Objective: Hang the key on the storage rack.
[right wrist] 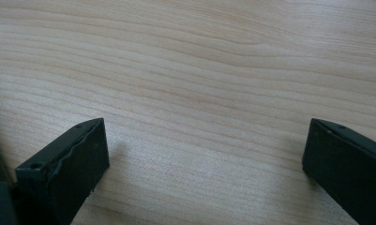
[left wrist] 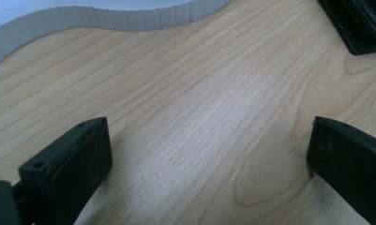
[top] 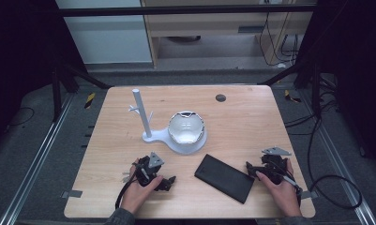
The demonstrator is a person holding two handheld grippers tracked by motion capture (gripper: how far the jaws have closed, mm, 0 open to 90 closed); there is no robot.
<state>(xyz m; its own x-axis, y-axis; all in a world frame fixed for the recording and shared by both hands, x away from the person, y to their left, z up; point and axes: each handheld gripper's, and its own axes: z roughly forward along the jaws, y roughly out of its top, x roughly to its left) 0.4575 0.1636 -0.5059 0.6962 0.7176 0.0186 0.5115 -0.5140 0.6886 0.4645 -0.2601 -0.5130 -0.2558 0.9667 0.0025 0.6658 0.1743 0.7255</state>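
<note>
One black case — long axis diagonal, far-left to near-right; my two grippers gape empty.

Light wooden table w/ rounded corners is carrying a white plastic stand. Its thin upright pole w/ small pegs is rising at the left end & a shiny clear bowl is sitting on its round base. Small dark round disc is lying nr the far edge, well apart.

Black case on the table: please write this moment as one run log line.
black case: flat, untouched | left hand-held gripper: open, empty | right hand-held gripper: open, empty
</note>
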